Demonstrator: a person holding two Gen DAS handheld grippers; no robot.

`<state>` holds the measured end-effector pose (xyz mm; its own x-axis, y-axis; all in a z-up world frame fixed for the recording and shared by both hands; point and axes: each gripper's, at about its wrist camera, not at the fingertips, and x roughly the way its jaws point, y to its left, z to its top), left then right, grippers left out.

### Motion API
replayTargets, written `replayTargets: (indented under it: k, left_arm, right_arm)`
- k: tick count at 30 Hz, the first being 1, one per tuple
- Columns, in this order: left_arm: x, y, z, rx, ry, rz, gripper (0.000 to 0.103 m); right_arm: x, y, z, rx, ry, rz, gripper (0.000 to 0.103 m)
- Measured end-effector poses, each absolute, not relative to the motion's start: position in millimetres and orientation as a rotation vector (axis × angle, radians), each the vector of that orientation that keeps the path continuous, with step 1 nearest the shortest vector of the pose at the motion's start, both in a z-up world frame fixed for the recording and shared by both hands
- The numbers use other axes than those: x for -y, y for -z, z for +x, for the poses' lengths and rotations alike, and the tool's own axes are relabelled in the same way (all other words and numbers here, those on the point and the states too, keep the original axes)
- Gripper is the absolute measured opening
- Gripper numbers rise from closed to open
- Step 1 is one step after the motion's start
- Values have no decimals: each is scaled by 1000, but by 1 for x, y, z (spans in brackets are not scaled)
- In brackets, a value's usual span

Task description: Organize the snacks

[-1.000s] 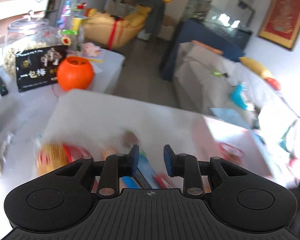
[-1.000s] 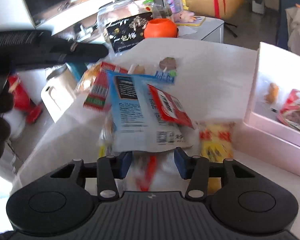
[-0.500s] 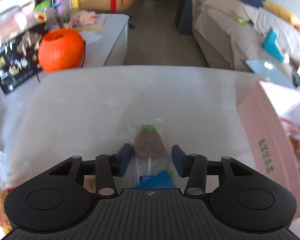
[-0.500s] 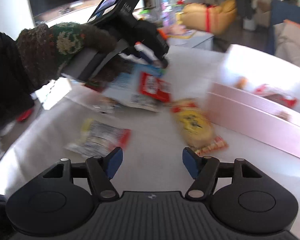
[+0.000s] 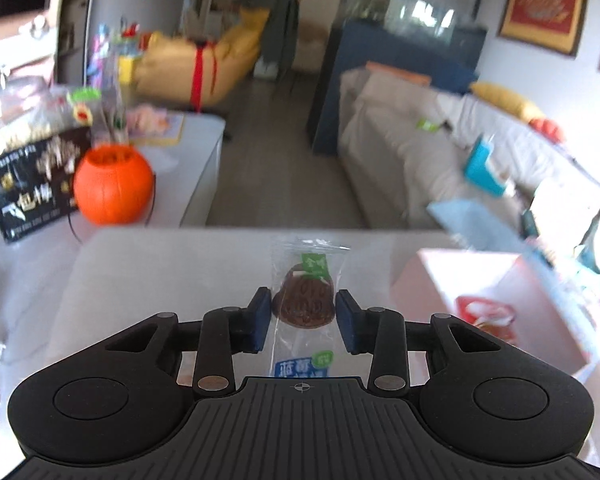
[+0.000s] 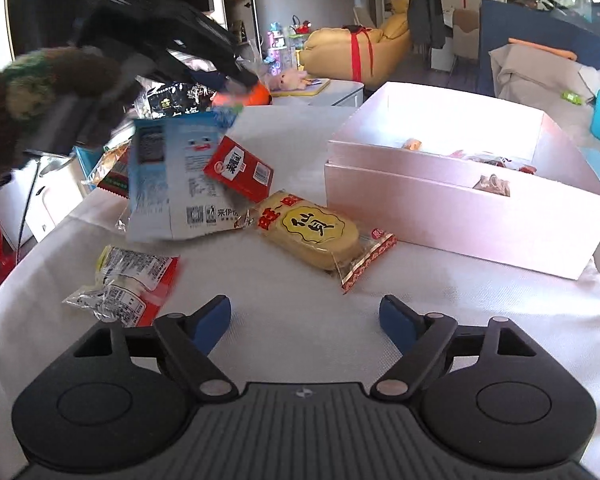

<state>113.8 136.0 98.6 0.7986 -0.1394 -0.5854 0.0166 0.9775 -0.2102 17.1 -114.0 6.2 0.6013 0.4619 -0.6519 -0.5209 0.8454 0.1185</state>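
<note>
My left gripper (image 5: 303,308) is shut on a clear packet with a brown cookie (image 5: 305,305) and holds it above the white table (image 5: 172,272). The pink box (image 5: 500,300) lies to its right. In the right wrist view my right gripper (image 6: 305,318) is open and empty above the table, the left gripper (image 6: 168,56) is lifted at upper left, and the pink box (image 6: 452,208) holds a few snacks. A yellow rice-cracker packet (image 6: 312,228), a blue-white bag (image 6: 172,184), a red packet (image 6: 240,168) and a white-red packet (image 6: 128,284) lie in front.
An orange pumpkin bucket (image 5: 114,186), a black snack bag (image 5: 32,188) and a glass jar (image 5: 16,104) stand on a side table at left. A grey sofa (image 5: 440,152) is beyond the table. More packets (image 6: 108,172) lie at the table's left edge.
My left gripper has closed on the cookie packet and lifted it off the table. My right gripper has drawn back from the snack pile and opened wider.
</note>
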Motion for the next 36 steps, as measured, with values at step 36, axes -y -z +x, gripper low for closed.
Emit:
replayTargets:
  k: [36]
  left_arm:
    - [-116,-47,-63,-795,285,-328,39]
  right_arm:
    - [52,-17,-30,-696,-730,-407,83]
